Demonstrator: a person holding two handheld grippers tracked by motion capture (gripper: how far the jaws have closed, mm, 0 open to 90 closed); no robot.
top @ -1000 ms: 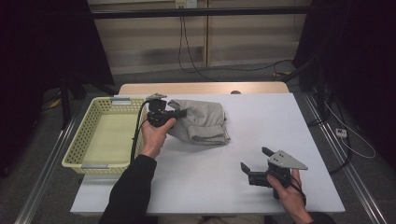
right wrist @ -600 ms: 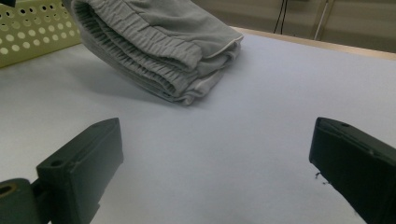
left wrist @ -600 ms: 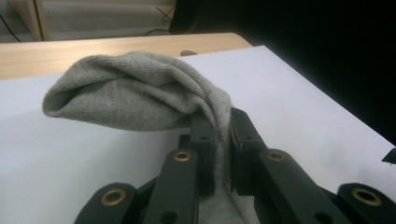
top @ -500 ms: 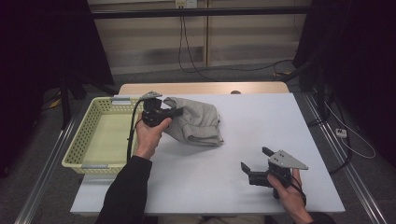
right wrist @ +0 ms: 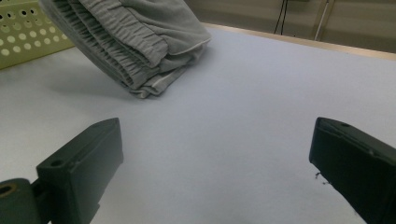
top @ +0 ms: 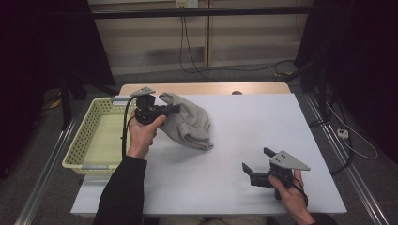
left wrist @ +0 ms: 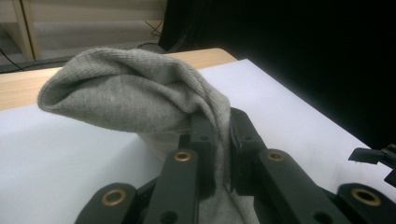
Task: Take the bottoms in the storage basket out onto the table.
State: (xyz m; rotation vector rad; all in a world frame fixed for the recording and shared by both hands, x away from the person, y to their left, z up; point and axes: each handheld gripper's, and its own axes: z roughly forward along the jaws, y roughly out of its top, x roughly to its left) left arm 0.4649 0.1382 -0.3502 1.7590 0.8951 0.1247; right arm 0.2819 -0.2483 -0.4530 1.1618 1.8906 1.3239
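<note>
Clamping grey folded garment (top: 187,123), left hand-held gripper (top: 174,108), long axis slanting down toward table centre

No readable text, label, brand, number or sign appears on anything here.

The white table (top: 244,126) lies bare across the centre and right of the high view. At upper left, the folded grey garment (top: 187,123) and yellow basket (top: 89,140) block passage, close together.
</note>
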